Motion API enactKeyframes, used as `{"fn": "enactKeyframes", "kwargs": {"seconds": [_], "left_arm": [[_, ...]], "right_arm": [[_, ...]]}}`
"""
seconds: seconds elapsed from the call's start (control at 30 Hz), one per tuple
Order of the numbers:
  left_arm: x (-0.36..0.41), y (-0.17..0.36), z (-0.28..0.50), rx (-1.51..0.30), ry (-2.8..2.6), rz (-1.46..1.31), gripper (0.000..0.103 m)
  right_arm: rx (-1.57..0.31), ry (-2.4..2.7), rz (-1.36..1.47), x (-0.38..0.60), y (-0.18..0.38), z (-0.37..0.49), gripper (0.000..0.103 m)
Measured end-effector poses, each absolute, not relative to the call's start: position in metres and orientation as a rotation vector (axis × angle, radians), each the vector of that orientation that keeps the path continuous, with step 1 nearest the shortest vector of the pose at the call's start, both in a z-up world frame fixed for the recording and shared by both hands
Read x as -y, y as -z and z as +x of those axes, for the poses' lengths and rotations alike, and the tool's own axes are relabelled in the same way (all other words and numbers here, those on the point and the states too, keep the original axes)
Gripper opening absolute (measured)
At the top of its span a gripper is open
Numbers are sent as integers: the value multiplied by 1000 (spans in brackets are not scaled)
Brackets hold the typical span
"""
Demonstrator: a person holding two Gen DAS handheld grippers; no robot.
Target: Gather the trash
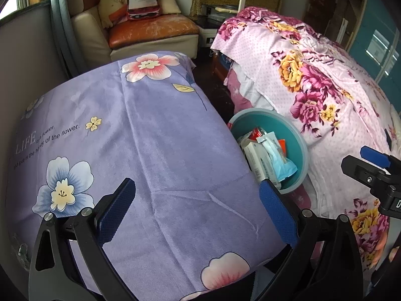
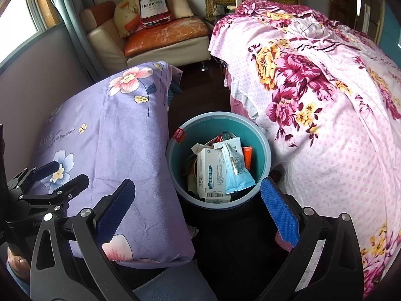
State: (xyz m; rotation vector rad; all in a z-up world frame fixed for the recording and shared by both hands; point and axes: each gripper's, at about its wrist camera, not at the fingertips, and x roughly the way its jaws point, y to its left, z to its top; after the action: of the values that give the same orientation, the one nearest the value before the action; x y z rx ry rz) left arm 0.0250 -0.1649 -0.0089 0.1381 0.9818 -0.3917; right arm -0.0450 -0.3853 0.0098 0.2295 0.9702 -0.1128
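A teal round bin (image 2: 258,135) stands on the dark floor between a purple-covered surface and a bed. Inside it lie a white carton (image 2: 209,173), a pale blue pouch (image 2: 238,175), a red can (image 2: 224,136) and an orange packet (image 2: 247,156). My right gripper (image 2: 198,200) hovers open just above the bin's near rim, holding nothing. My left gripper (image 1: 198,200) is open over the purple floral cloth (image 1: 140,135), with the bin (image 1: 298,135) off to its right. In the left wrist view, the right gripper (image 1: 371,163) shows at the right edge; the right wrist view has the left gripper (image 2: 60,175) at its left edge.
A bed under a pink floral sheet (image 2: 325,100) fills the right side. At the back stands a cream sofa with an orange cushion (image 2: 165,33), pillows and a red bottle-shaped bag (image 2: 153,6). A curtain (image 2: 72,27) and a window are on the left.
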Motion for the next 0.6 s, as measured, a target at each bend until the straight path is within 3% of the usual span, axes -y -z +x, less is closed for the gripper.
{"fn": "enactKeyframes", "kwargs": {"seconds": [0.6], "left_arm": [[170, 26, 29, -990, 415, 121, 99]], "right_arm": [[-995, 120, 259, 393, 9, -38, 96]]}}
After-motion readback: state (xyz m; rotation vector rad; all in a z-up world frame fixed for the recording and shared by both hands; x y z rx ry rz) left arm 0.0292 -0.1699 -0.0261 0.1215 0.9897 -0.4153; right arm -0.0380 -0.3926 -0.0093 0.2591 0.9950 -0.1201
